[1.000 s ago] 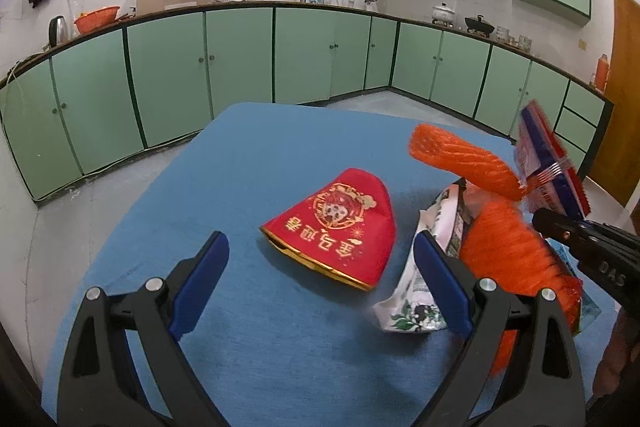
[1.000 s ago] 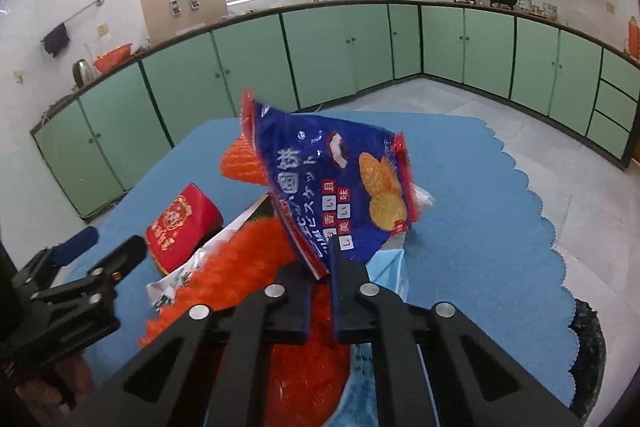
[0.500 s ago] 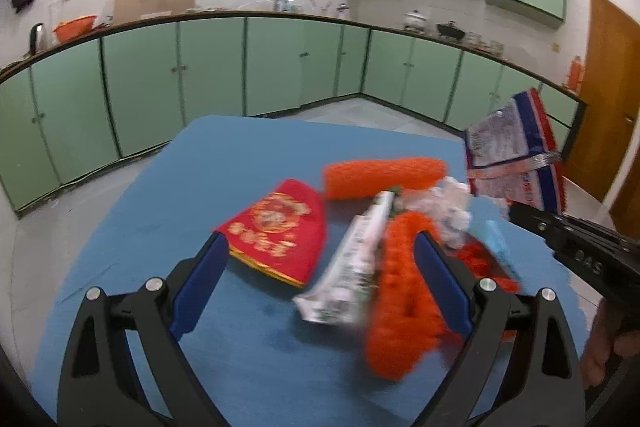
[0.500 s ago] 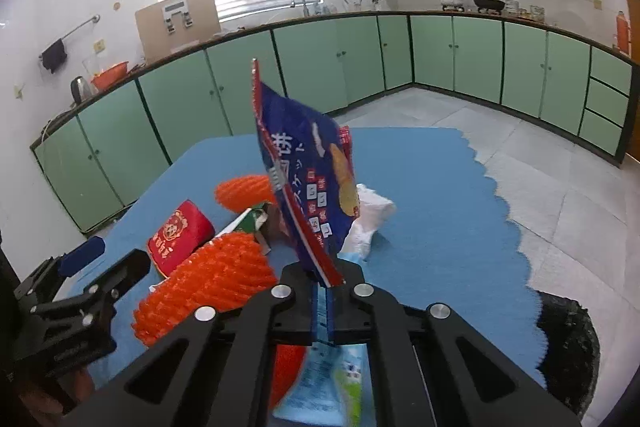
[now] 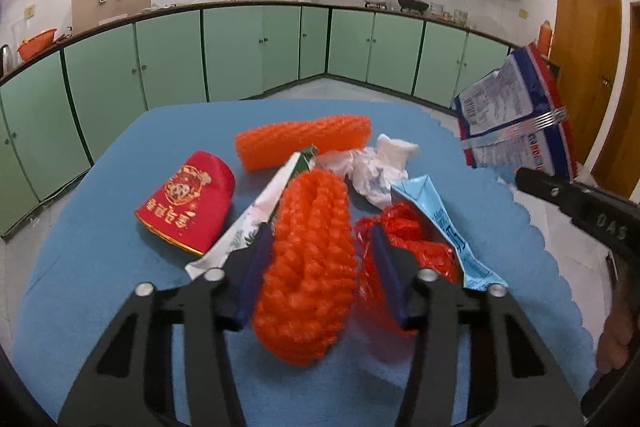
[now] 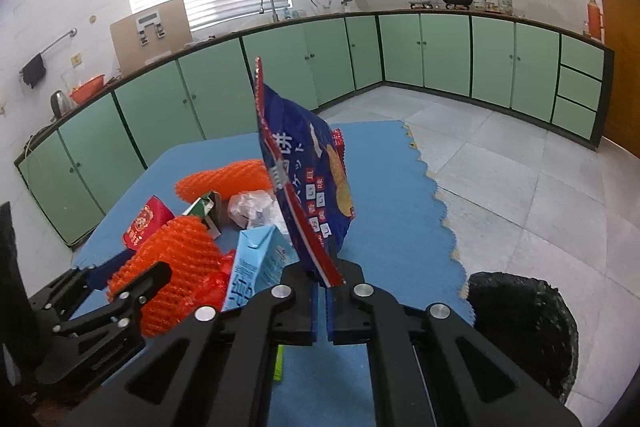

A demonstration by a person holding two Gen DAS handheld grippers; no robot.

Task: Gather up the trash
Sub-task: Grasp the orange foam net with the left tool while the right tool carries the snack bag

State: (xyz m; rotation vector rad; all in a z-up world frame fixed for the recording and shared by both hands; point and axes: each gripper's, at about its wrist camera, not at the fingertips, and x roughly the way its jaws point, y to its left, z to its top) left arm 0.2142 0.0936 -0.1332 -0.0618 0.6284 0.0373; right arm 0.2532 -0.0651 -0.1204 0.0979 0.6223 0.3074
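Note:
My left gripper (image 5: 316,263) has its jaws on both sides of an orange foam net (image 5: 310,267) on the blue mat (image 5: 100,267) and pressing on it. My right gripper (image 6: 322,301) is shut on a blue snack bag (image 6: 308,187) and holds it upright above the mat; the bag also shows in the left wrist view (image 5: 516,119). Around the net lie a red pouch (image 5: 188,211), a second orange net (image 5: 304,141), a white-green wrapper (image 5: 256,223), crumpled white plastic (image 5: 380,167), a light blue carton (image 5: 440,219) and red mesh (image 5: 412,239).
A black trash bag (image 6: 524,327) stands open on the floor by the mat's right edge. Green kitchen cabinets (image 6: 280,79) line the walls behind. Grey floor tiles (image 6: 520,179) lie right of the mat.
My left gripper has moved right and forward over the trash pile and closed around the near orange net. My right gripper has lifted the snack bag and swung it right.

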